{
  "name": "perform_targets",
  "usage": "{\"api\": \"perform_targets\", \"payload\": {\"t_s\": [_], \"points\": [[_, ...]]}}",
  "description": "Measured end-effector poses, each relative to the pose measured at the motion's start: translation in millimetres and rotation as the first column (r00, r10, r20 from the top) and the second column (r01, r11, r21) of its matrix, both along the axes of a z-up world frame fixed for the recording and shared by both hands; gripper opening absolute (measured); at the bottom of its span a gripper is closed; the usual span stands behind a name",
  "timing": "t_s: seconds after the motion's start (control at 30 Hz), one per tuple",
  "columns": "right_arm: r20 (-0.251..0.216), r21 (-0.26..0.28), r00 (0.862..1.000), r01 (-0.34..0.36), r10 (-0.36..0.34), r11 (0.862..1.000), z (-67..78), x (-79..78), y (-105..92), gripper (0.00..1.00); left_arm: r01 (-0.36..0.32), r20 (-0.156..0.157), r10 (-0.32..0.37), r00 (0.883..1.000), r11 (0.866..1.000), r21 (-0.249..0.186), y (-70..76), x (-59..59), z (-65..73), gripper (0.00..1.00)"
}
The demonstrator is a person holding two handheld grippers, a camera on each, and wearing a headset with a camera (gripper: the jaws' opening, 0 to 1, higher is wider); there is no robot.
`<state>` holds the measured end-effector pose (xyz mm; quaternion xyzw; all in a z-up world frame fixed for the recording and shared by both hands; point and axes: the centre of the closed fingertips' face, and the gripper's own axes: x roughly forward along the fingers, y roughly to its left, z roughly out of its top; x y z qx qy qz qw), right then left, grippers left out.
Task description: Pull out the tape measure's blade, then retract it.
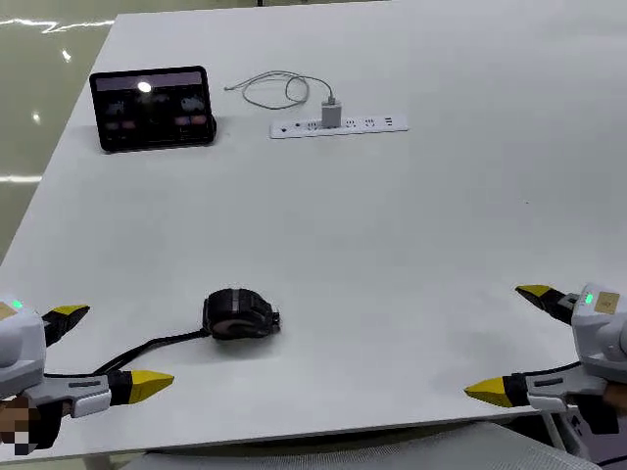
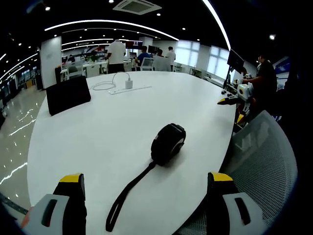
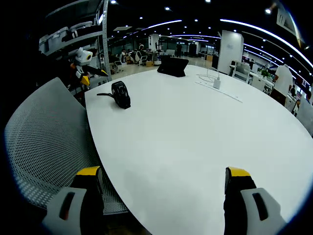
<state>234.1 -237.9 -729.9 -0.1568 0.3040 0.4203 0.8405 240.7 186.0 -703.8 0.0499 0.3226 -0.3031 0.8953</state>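
Note:
A black tape measure (image 1: 239,314) lies on the white table (image 1: 392,225) near its front edge, with a black wrist strap (image 1: 147,350) trailing to the left; no blade is pulled out. My left gripper (image 1: 113,348) stands open just left of it, jaws apart and empty. In the left gripper view the tape measure (image 2: 167,142) and its strap (image 2: 128,192) lie ahead of the yellow-tipped jaws. My right gripper (image 1: 509,343) hangs open at the front right, well away. From the right gripper view the tape measure (image 3: 120,94) looks small and far, with the other gripper (image 3: 84,63) beyond it.
A dark tablet (image 1: 152,108) stands at the back left. A white power strip (image 1: 338,124) with a plugged charger and coiled cable (image 1: 269,90) lies at the back centre. A mesh chair back (image 1: 392,452) sits under the front edge. People stand in the background.

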Motion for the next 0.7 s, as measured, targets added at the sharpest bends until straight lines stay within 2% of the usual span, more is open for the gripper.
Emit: {"api": "perform_targets", "payload": {"t_s": [0.1, 0.13, 0.17, 0.2, 0.23, 0.37, 0.5, 0.7], "points": [[0.001, -0.007, 1.000, -0.002, 0.002, 1.000, -1.3, -0.5, -1.8, 1.00, -0.018, 0.000, 0.018, 1.000, 1.000, -0.010, 1.8, 1.8, 1.6, 1.00], [-0.002, -0.010, 1.000, -0.004, 0.004, 1.000, -2.3, -0.9, -2.3, 1.00, -0.020, -0.005, 0.020, 1.000, 1.000, -0.009, 2.9, 2.2, 0.7, 1.00], [-0.004, -0.013, 1.000, -0.006, 0.006, 1.000, -3.2, -1.1, -2.5, 1.00, -0.025, -0.025, 0.025, 0.999, 1.000, -0.006, 4.2, 1.6, -2.0, 1.00], [-0.002, -0.015, 1.000, -0.006, 0.006, 1.000, -3.4, -0.8, -2.8, 1.00, -0.032, -0.028, 0.032, 0.999, 1.000, 0.002, 5.5, 2.1, -2.8, 1.00], [-0.002, -0.014, 1.000, -0.002, 0.002, 1.000, -3.9, 0.0, -2.9, 1.00, -0.033, -0.015, 0.033, 0.999, 0.999, 0.003, 5.6, 3.4, -1.3, 1.00], [-0.002, -0.001, 1.000, 0.008, -0.008, 1.000, -3.6, 2.1, -0.6, 1.00, -0.035, -0.017, 0.035, 0.999, 0.999, 0.005, 3.9, 5.8, -2.7, 1.00], [-0.010, 0.002, 1.000, 0.005, -0.005, 1.000, -4.9, 1.6, 1.4, 1.00, -0.026, -0.036, 0.026, 0.999, 1.000, -0.011, -2.1, 3.6, -4.7, 1.00], [-0.017, 0.019, 1.000, 0.026, -0.025, 0.999, -5.6, 1.7, -0.9, 1.00, -0.037, -0.045, 0.036, 0.998, 0.999, -0.018, -2.5, 2.0, -5.9, 1.00]]}}
